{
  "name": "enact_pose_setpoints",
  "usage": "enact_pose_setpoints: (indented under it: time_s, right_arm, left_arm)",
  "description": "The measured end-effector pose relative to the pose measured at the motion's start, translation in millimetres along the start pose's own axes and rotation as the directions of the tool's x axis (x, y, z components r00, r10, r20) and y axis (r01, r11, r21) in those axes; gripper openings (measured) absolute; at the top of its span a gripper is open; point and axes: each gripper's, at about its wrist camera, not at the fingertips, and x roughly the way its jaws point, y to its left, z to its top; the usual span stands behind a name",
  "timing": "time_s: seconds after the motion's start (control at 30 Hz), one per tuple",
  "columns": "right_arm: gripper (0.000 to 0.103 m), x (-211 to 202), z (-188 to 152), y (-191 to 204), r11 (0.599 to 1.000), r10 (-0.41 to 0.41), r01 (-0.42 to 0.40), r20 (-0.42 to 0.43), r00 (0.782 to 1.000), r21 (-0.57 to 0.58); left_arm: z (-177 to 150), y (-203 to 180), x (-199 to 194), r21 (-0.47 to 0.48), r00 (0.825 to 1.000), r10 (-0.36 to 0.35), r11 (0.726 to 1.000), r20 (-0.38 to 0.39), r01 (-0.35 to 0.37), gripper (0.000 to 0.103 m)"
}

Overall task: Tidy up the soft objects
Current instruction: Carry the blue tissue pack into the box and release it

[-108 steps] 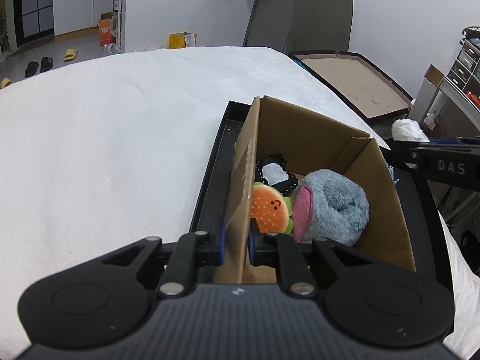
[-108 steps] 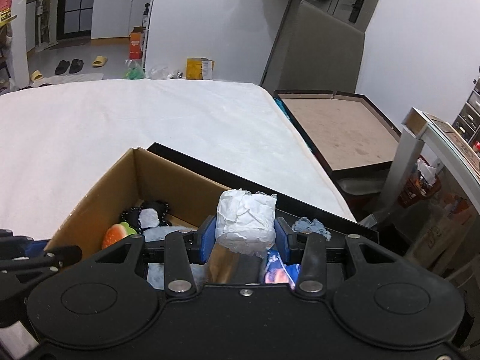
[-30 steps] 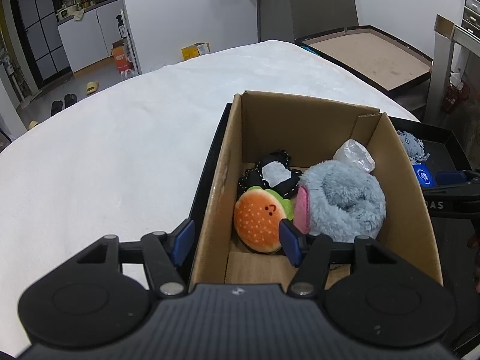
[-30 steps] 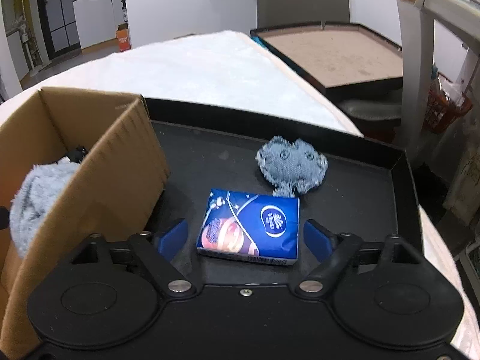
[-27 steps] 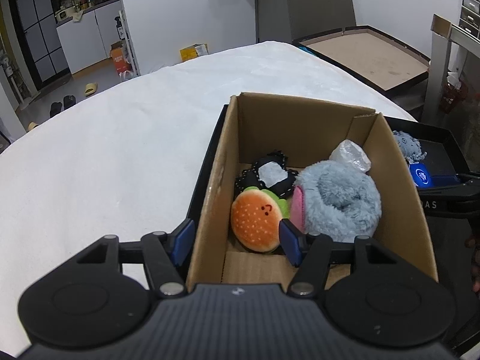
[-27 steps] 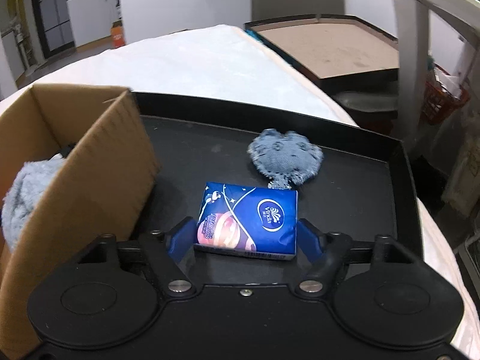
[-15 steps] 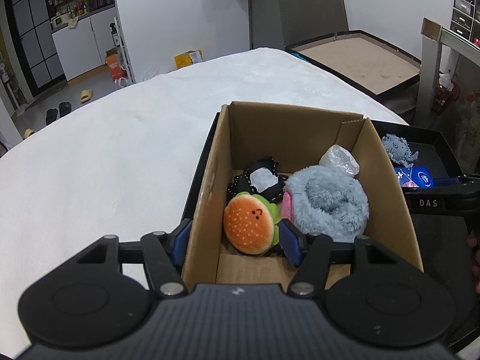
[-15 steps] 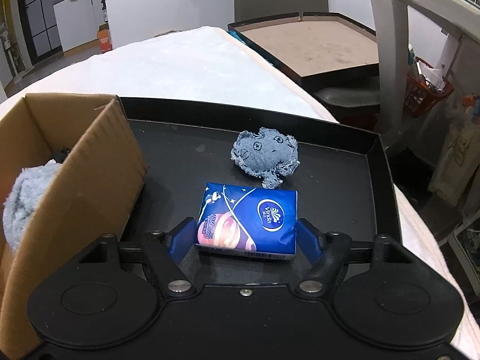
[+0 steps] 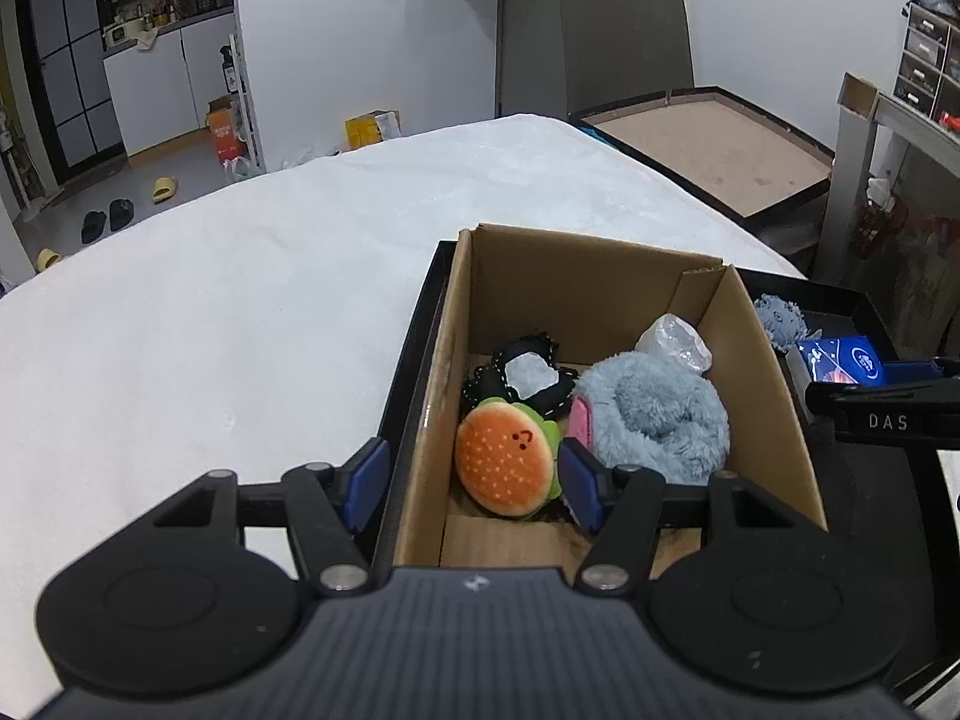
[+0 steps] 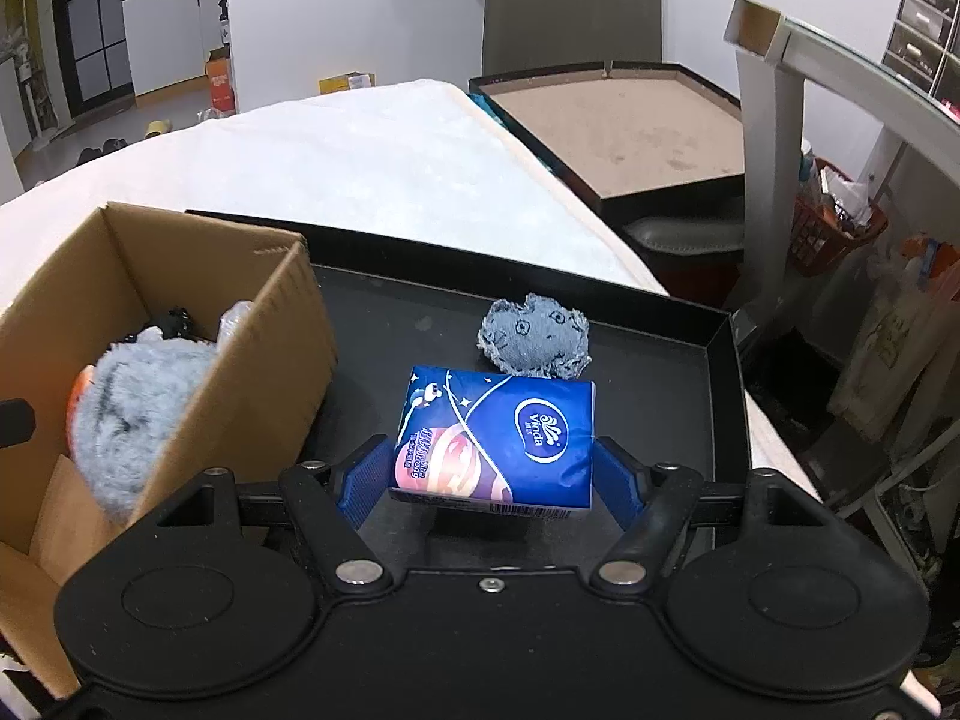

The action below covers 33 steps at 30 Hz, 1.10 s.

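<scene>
Cardboard box [image 9: 600,294] holds four toys; our right hand-held gripper [image 10: 492,474] pinches the tissues [image 10: 495,441], left hand-held gripper [image 9: 471,480] spread, denim toy [image 10: 534,342] left.

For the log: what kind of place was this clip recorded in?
Most likely a lived-in home or apartment, not a lab. Slippers lie on the floor by a doorway, white cabinets with a cluttered counter stand behind, and the black tray sits on a white plush-covered surface, possibly a bed or table.
</scene>
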Motion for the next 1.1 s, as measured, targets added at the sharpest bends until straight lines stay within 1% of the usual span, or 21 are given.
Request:
enact_pose_setpoints:
  time_s: [0.2,0.37,0.43,0.57,0.67,0.73,0.83,0.93,1.1]
  right_arm:
    - [0.071,-17,2,8,1.0,-0.012,0.012,0.014,1.0,-0.014]
    - [0.071,-33,6,14,1.0,-0.019,0.02,0.028,0.999,-0.011]
    - [0.071,-40,9,18,1.0,-0.02,0.02,0.038,0.999,-0.008]
    - [0.071,-53,14,26,1.0,-0.017,0.017,0.054,0.998,-0.009]
    - [0.071,-61,16,34,1.0,-0.011,0.012,0.064,0.998,-0.012]
    - [0.071,-66,17,40,1.0,-0.004,0.005,0.069,0.998,-0.015]
    - [0.071,-71,18,49,1.0,0.007,-0.006,0.069,0.998,-0.02]
    - [0.071,-77,20,60,1.0,0.018,-0.016,0.07,0.997,-0.024]
    - [0.071,-83,22,76,0.999,0.03,-0.027,0.073,0.997,-0.038]
  left_arm:
    - [-1,7,-2,-0.012,1.0,-0.025,1.0,-0.017,0.024,0.06]
    - [-2,13,-3,-0.026,0.998,-0.06,0.998,-0.027,0.059,0.056]
    - [-2,14,-4,-0.027,0.997,-0.073,0.997,-0.031,0.072,0.05]
    - [-4,18,-5,-0.038,0.994,-0.095,0.995,-0.045,0.093,0.043]
    - [-4,22,-7,-0.04,0.994,-0.096,0.995,-0.045,0.094,0.034]
    - [-4,26,-8,-0.047,0.994,-0.099,0.994,-0.047,0.097,0.025]
    - [-4,31,-8,-0.055,0.994,-0.102,0.994,-0.047,0.099,0.018]
    - [-5,35,-8,-0.064,0.993,-0.109,0.992,-0.046,0.106,0.014]
    - [-5,41,-8,-0.082,0.991,-0.124,0.989,-0.047,0.12,0.011]
